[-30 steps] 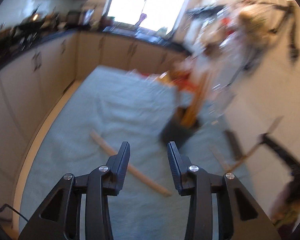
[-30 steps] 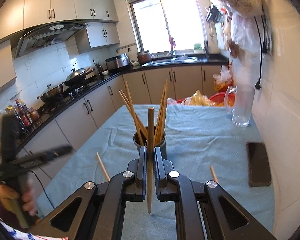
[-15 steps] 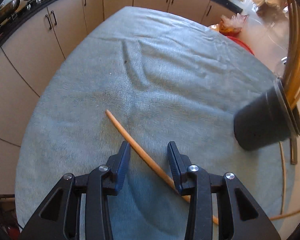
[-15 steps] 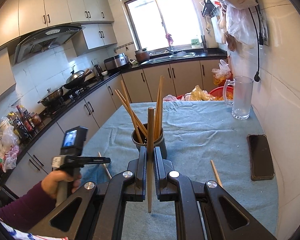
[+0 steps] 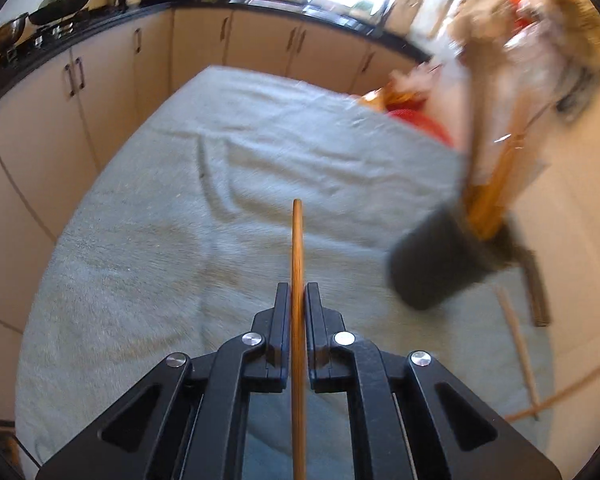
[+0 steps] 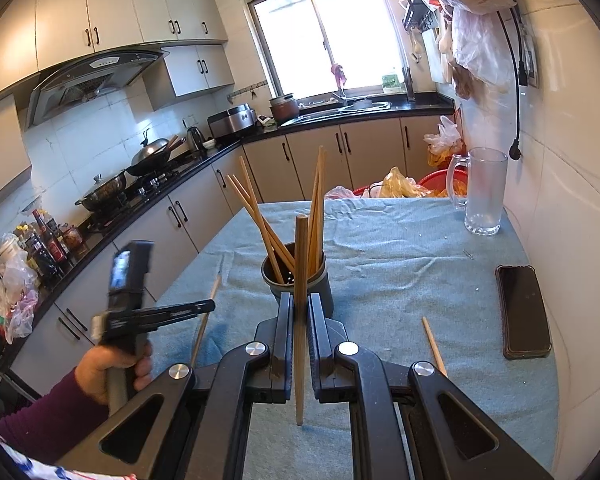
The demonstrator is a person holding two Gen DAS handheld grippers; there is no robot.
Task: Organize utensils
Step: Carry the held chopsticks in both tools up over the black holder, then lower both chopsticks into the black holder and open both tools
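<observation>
Left wrist: left gripper point(image 5: 298, 300) fingers point(image 5: 282, 312) just closed, tight on a chopstick point(image 5: 297, 248).

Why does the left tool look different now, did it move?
Yes. The left tool came down toward the blue cloth and has just been closing, now pinching a chopstick.

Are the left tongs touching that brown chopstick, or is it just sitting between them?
Touching. In the left wrist view the left tongs have just been closing, and both fingers now press against the chopstick with no gap on either side.
</observation>
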